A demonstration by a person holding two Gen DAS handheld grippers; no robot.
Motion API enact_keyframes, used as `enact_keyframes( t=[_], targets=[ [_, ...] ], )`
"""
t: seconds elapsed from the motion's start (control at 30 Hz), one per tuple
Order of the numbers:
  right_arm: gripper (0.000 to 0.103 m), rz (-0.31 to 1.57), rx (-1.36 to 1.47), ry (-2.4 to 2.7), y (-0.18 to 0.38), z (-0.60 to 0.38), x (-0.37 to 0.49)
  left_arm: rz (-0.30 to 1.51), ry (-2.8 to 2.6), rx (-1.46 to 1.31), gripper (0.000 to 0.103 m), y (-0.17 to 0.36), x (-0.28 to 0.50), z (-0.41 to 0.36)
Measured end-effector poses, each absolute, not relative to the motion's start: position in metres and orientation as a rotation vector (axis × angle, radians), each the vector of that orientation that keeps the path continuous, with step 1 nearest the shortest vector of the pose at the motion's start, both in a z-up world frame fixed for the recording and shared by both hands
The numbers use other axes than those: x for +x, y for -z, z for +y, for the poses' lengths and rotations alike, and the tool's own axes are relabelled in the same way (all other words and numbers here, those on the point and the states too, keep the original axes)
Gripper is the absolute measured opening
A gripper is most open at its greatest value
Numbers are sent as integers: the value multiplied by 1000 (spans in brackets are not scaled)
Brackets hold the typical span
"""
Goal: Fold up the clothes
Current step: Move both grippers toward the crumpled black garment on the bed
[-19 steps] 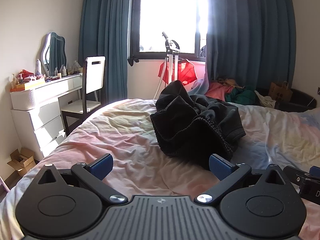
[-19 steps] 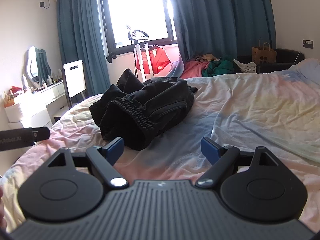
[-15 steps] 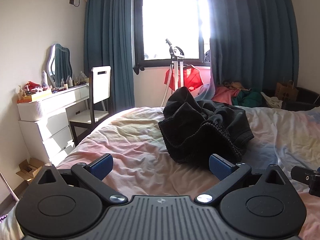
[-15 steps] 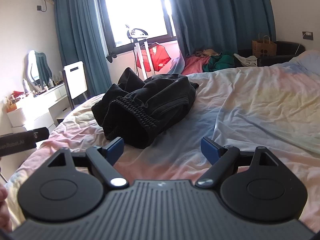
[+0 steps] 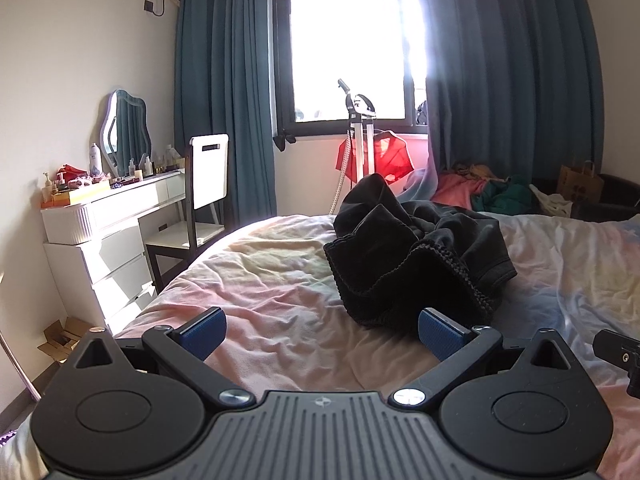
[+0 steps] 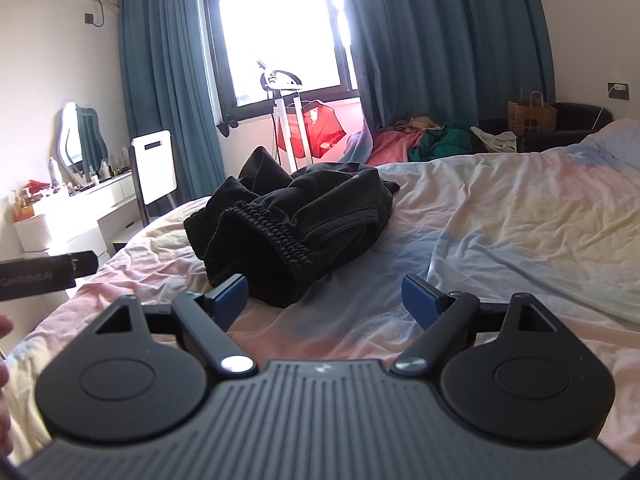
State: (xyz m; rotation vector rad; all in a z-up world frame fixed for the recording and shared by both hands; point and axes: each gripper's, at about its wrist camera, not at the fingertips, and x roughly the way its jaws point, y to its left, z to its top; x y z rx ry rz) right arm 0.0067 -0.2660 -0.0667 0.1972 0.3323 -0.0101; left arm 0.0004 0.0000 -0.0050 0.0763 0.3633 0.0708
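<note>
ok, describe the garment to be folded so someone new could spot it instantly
Start at the bed with the pastel sheet, in front of the window. On it lies one crumpled black garment with a ribbed elastic waistband facing the camera. The other clothes are coloured and lie off the bed; only this one is black.

One crumpled black garment (image 5: 416, 256) lies on one bed (image 5: 264, 280). Two tongs show, the left tongs (image 5: 322, 330) and the right tongs (image 6: 324, 296), each with two blue pads. Beyond stand one chair (image 5: 208, 172), one mirror (image 5: 126, 132), one red garment (image 5: 376, 160) and one paper bag (image 6: 530, 114).
</note>
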Motion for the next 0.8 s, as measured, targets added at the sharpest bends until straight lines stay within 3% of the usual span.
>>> enact_keyframes(
  t=[0.33, 0.8],
  targets=[
    [86, 292, 253, 30, 64, -263, 1, 290, -59, 117, 103, -4, -11, 6],
    [86, 272, 269, 126, 13, -224, -15, 171, -80, 151, 103, -29, -52, 44]
  ],
)
